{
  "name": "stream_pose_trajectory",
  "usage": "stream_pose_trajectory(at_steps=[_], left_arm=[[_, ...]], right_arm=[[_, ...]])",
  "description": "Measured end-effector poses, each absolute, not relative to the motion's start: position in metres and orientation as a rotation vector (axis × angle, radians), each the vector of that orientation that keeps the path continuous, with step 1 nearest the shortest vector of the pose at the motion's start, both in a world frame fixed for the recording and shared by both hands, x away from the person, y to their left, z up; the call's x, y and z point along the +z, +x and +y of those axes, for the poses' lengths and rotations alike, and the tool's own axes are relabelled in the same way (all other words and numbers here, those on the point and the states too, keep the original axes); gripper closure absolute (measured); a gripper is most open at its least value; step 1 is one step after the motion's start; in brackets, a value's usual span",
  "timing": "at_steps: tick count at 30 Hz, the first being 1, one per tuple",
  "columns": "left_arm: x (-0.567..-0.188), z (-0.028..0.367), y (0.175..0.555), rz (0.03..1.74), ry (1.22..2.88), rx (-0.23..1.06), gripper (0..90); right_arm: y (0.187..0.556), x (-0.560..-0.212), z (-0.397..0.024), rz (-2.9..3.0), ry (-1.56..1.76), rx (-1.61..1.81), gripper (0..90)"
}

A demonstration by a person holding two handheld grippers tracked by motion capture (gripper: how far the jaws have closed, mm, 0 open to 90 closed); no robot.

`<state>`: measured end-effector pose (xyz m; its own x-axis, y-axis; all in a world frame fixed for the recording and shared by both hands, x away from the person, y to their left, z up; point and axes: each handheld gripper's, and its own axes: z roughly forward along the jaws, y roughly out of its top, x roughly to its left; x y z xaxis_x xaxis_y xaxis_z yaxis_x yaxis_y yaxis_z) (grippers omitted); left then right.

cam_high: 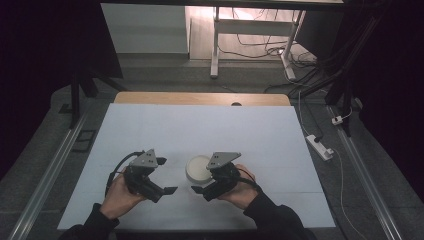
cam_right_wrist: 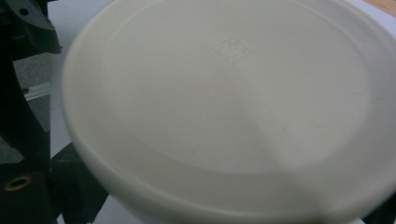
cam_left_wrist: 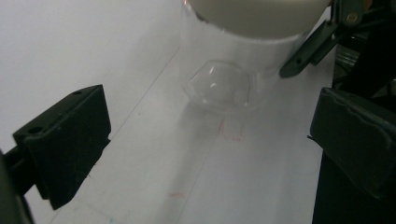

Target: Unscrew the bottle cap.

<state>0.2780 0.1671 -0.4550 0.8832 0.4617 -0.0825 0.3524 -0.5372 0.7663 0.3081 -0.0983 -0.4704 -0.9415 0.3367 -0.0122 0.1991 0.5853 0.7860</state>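
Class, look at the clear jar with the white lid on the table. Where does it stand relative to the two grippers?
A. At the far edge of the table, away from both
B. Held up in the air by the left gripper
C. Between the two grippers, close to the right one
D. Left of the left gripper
C: in the high view the jar stands on the white table between the left gripper and the right gripper, right beside the right one.

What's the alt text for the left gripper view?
A clear jar with a cream lid stands on the white table, ahead of the open left tongs. The right tongs reach the jar from the right.
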Motion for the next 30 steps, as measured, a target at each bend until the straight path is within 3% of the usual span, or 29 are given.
stream_pose_trajectory(at_steps=[30], left_arm=[[-0.44, 0.109, 0.308, 0.284, 2.263, 0.076, 3.5]], right_arm=[[0.304, -0.476, -0.092, 2.69, 0.385, 1.303, 6.7]])
